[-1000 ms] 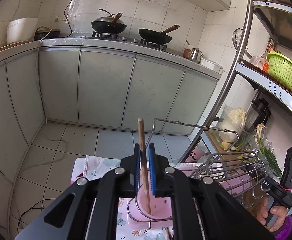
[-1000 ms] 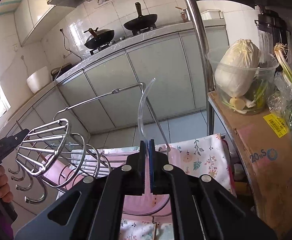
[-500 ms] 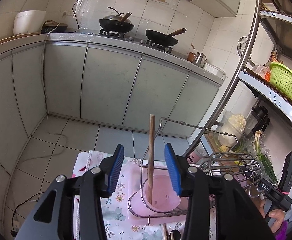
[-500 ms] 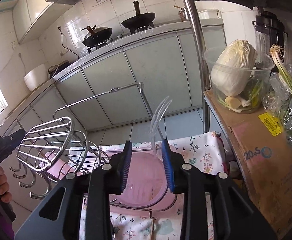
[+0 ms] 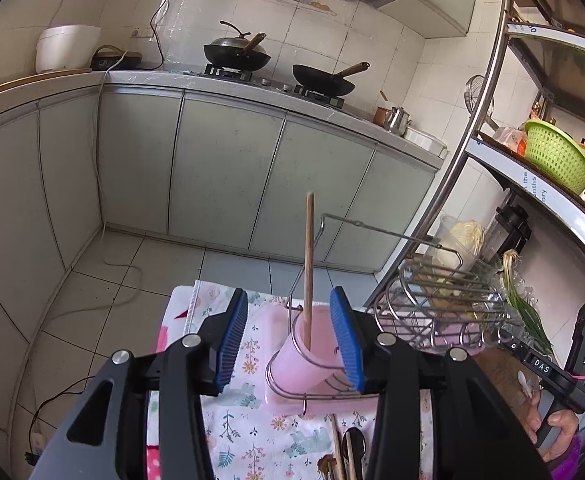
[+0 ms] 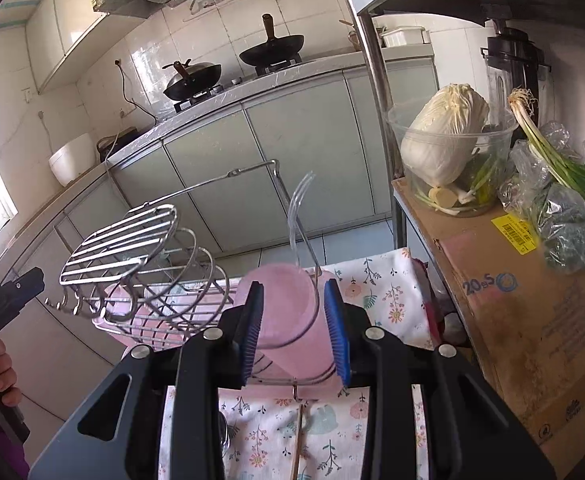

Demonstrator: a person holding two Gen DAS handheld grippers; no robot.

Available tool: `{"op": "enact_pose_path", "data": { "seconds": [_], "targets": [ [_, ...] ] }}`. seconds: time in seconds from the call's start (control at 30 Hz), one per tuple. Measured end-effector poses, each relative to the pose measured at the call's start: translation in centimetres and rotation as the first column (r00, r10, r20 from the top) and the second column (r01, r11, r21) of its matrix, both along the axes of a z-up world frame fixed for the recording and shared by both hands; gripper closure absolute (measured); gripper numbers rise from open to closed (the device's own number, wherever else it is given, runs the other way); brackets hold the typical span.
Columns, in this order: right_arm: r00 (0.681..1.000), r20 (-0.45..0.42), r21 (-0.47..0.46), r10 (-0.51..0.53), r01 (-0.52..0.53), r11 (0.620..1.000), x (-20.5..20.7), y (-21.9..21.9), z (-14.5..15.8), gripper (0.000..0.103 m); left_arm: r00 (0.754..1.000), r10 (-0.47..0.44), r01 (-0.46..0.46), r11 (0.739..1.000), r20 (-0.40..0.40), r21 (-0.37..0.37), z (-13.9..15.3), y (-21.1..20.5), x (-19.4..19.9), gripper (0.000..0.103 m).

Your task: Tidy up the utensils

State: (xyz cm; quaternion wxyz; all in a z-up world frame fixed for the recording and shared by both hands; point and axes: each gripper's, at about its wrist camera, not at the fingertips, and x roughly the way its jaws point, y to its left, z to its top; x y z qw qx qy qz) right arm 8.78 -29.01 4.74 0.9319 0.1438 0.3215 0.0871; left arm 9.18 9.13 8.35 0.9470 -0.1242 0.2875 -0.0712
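Note:
A pink cup sits in a wire holder at the end of a metal dish rack. A wooden chopstick stands upright in it. My left gripper is open, its blue pads either side of the cup, touching nothing. In the right wrist view a clear plastic utensil stands in the pink cup. My right gripper is open around that cup. More chopsticks and a spoon lie on the floral cloth.
The rack's tall wire handle rises behind the cup. A cardboard box with a tub of cabbage and spring onions stands to the right. A steel shelf post stands close by. Kitchen cabinets lie beyond.
Both grippers opened: the left let go of the chopstick and the right let go of the clear utensil, each now standing in a pink cup. Both grippers drew back slightly.

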Motion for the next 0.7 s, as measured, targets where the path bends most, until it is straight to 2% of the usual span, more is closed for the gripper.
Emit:
{"op": "enact_pose_path", "data": {
  "seconds": [0.17, 0.33, 0.63, 0.7],
  "targets": [
    [0.999, -0.05, 0.014, 0.02, -0.019, 1.0, -2.6, 0.3, -1.8, 0.071, 0.997, -0.047, 0.048, 0.999, -0.065, 0.015, -2.8, -1.2, -2.2, 0.061],
    [0.993, -0.109, 0.005, 0.051, -0.05, 0.999, -4.5, 1.2, -4.2, 0.071, 0.981, -0.1, 0.104, 0.994, -0.163, 0.016, -6.7, -3.3, -3.2, 0.061],
    [0.975, -0.205, 0.035, 0.087, -0.081, 0.996, -6.3, 2.3, -8.0, 0.071, 0.932, -0.181, 0.188, 0.982, -0.313, -0.009, -12.8, -6.7, -4.0, 0.061],
    [0.971, -0.222, 0.038, 0.091, -0.085, 0.996, -6.6, 2.4, -8.7, 0.071, 0.917, -0.203, 0.21, 0.978, -0.343, -0.016, -13.7, -7.5, -3.9, 0.064]
  ]
}}
